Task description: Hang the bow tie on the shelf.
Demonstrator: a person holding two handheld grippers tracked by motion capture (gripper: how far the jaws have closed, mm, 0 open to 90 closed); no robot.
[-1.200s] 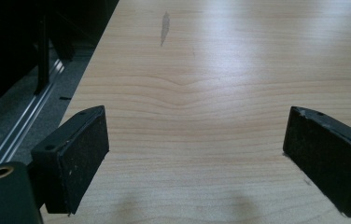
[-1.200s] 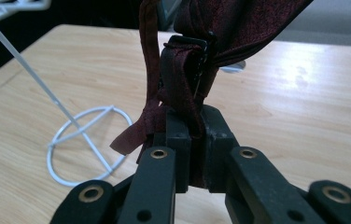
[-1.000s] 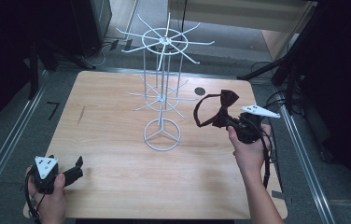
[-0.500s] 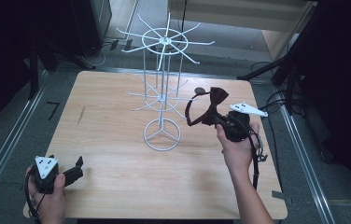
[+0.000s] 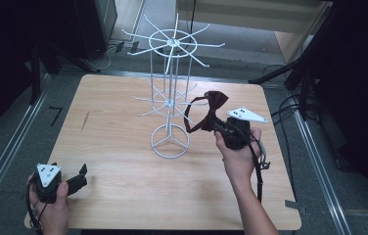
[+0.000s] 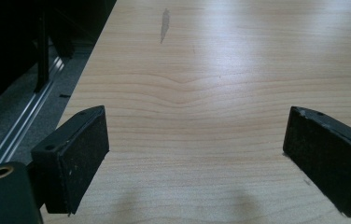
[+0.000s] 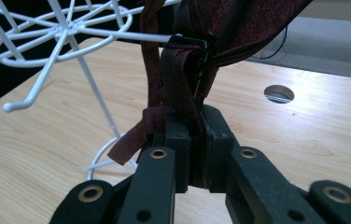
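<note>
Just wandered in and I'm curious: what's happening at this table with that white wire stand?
A person works with a hand-held gripper in each hand. The right hand-held gripper is clamped on a dark red fabric bow tie, holding it up beside the lower hooks of the white wire display rack. The left hand-held gripper sits open and empty near the corner of the light wooden table.

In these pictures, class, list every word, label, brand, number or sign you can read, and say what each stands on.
None can be read: no lettering shows on the bow tie, the white wire rack, the wooden table or either gripper.
A dark angular mark lies on the floor left of the table; it cannot be read as a character.
</note>
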